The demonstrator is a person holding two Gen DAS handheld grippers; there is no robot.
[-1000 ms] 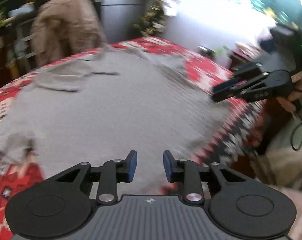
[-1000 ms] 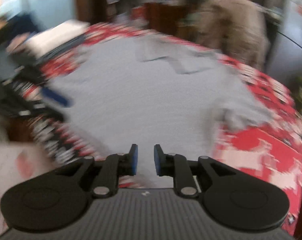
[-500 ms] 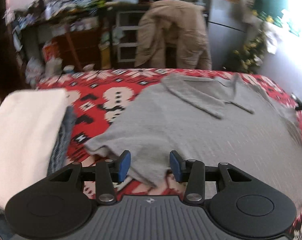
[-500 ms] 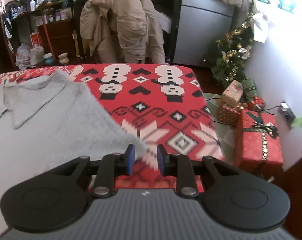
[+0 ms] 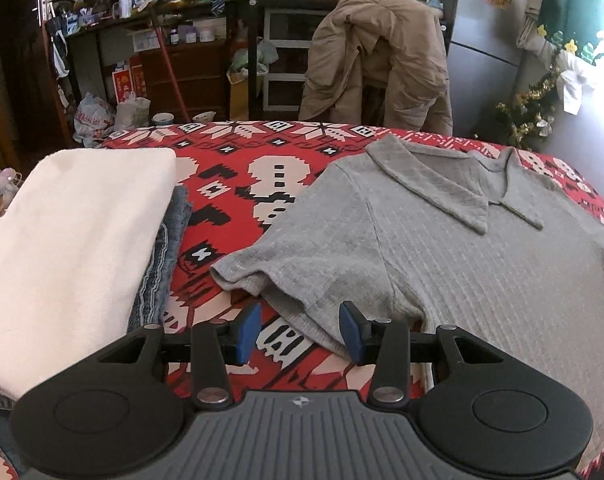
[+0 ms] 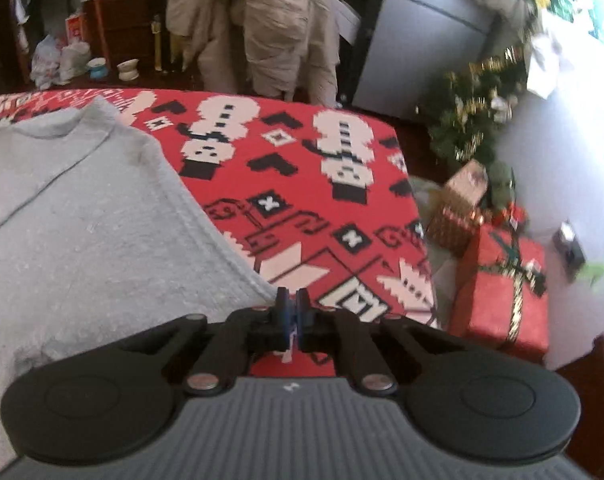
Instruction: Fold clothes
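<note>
The left gripper (image 5: 300, 330) is spread wide, its blue pads on either side of the hem of the near sleeve (image 5: 302, 280) of a grey polo shirt (image 5: 441, 264), not yet closed on it. The right gripper (image 6: 291, 312) is pressed together at the tip of the shirt's other sleeve edge (image 6: 262, 284); whether cloth is pinched, I cannot tell. The shirt lies flat, collar up, on a red patterned cloth (image 5: 230, 200). A folded white pile (image 5: 70, 236) sits beside it. To fold well, the left should likely close squarely on the hem, then both lift evenly inward.
</note>
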